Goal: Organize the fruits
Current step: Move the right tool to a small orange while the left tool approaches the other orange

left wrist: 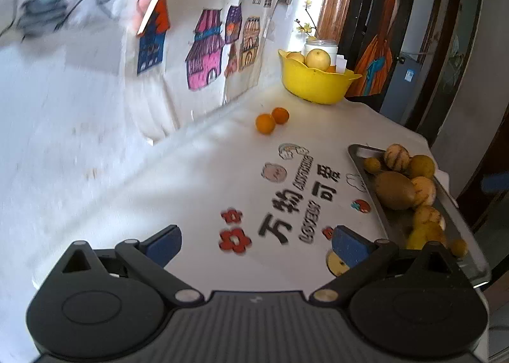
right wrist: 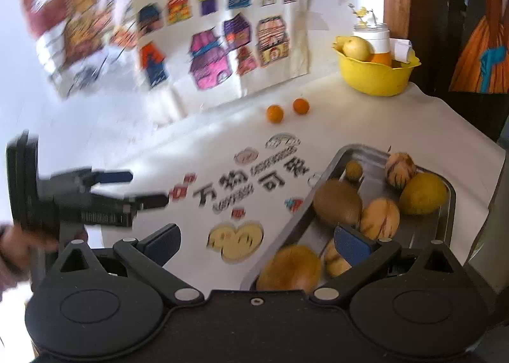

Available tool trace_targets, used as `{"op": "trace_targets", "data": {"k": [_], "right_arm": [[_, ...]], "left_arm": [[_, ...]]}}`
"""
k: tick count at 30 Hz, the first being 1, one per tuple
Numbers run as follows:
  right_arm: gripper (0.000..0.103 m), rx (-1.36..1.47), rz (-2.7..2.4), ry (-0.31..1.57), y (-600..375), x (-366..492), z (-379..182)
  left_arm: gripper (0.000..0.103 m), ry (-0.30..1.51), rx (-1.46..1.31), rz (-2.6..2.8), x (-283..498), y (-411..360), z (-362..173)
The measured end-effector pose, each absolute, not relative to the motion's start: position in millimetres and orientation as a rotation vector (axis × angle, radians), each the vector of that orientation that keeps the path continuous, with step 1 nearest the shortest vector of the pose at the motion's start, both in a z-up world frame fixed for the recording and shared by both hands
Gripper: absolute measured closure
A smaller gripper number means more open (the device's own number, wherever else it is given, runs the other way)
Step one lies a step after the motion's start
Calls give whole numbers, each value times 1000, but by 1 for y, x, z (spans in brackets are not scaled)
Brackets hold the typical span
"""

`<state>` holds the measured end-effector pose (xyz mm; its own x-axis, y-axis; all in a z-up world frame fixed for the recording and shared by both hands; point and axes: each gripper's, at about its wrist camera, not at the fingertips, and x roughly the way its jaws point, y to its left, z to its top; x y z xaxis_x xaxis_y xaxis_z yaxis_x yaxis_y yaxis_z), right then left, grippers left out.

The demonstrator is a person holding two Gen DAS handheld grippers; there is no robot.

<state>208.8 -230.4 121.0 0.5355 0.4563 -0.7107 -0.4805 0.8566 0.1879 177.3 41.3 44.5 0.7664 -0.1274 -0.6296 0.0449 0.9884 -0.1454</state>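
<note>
A metal tray (right wrist: 337,156) at the right holds mixed fruit: a kiwi (right wrist: 338,202), a lemon (right wrist: 422,193), striped yellow melons (right wrist: 380,218) and an orange-brown fruit (right wrist: 289,267). The tray also shows in the left wrist view (left wrist: 362,169). Two small oranges (left wrist: 265,123) (right wrist: 275,114) lie loose on the white table. A yellow bowl (left wrist: 315,83) (right wrist: 375,75) at the back holds pears and an orange. My left gripper (left wrist: 256,247) is open and empty above the table. My right gripper (right wrist: 257,247) is open and empty at the tray's near edge.
The left gripper (right wrist: 127,188) shows at the left of the right wrist view, over the table. A white jar with flowers (right wrist: 372,33) stands behind the bowl. Children's drawings (left wrist: 206,45) hang on the wall behind. The table edge runs along the right.
</note>
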Motion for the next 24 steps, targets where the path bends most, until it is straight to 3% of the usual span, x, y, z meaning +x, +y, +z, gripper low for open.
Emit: {"op": "trace_targets", "data": {"k": [10, 24], "right_arm": [[1, 48, 472, 919, -219, 310, 141], [1, 137, 420, 1004, -168, 454, 101]], "left_arm": [[0, 704, 2, -140, 239, 37, 50], [0, 564, 116, -237, 321, 28, 32]]}}
